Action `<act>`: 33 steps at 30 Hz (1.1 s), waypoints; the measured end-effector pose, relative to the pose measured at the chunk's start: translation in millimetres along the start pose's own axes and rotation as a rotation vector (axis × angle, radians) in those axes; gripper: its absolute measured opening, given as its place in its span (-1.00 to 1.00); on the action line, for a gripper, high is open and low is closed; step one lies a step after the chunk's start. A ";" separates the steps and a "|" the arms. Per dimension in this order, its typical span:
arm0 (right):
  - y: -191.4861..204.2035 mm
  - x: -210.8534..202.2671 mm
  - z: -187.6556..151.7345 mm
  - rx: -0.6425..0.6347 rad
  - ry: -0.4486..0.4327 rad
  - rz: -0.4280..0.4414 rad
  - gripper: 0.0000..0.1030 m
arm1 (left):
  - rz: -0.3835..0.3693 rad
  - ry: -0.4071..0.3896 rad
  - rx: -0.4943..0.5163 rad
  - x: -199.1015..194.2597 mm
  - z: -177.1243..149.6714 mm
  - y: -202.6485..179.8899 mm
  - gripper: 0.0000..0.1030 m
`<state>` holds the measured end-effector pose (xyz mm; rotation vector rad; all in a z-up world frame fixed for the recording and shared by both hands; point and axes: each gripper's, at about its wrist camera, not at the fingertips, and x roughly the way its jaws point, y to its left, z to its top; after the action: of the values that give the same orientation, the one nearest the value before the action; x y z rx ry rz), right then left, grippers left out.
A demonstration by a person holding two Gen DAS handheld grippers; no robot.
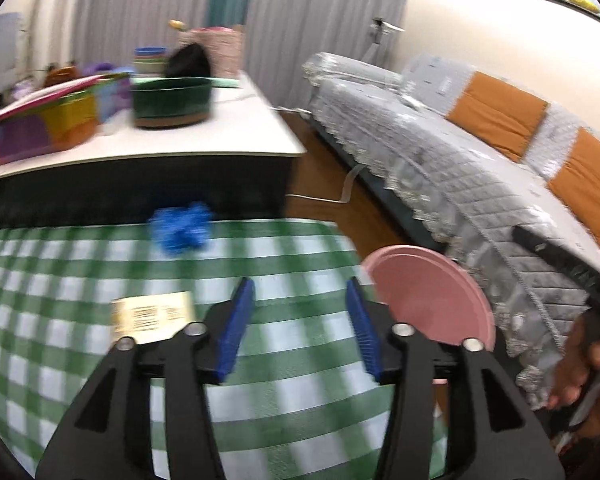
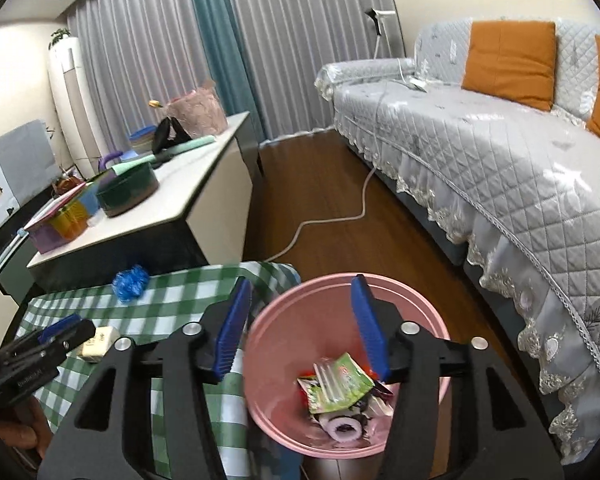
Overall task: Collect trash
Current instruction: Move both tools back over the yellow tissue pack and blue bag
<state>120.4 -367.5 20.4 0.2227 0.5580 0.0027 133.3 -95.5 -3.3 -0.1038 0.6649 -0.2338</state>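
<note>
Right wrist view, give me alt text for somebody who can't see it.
The open right gripper hangs over a round pink plastic bin holding crumpled wrappers. Left of it, a green-and-white checked tablecloth carries a crumpled blue plastic wad and a small cream packet, with the left gripper beside the packet.

Green checked tablecloth [image 2: 172, 312]; dark green round tin [image 2: 127, 192] on white cabinet [image 2: 204, 184]; quilted grey sofa [image 2: 480, 152], orange cushions [image 2: 508, 62].
</note>
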 end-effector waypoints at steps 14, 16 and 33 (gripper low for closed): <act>56.1 17.2 -4.4 -0.051 0.048 0.050 0.90 | 0.206 0.072 -0.159 23.5 -21.8 88.2 0.68; 63.5 21.8 -6.2 -0.065 0.059 0.051 0.90 | 0.209 0.085 -0.156 29.1 -24.0 88.9 0.69; 123.7 74.5 -11.4 -0.091 0.142 0.110 0.44 | 0.203 0.172 -0.120 64.7 -31.1 93.0 0.40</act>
<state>184.8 -239.8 -2.1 0.1654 0.6847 0.1515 180.1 -22.1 -82.1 -0.1317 0.8550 -0.0071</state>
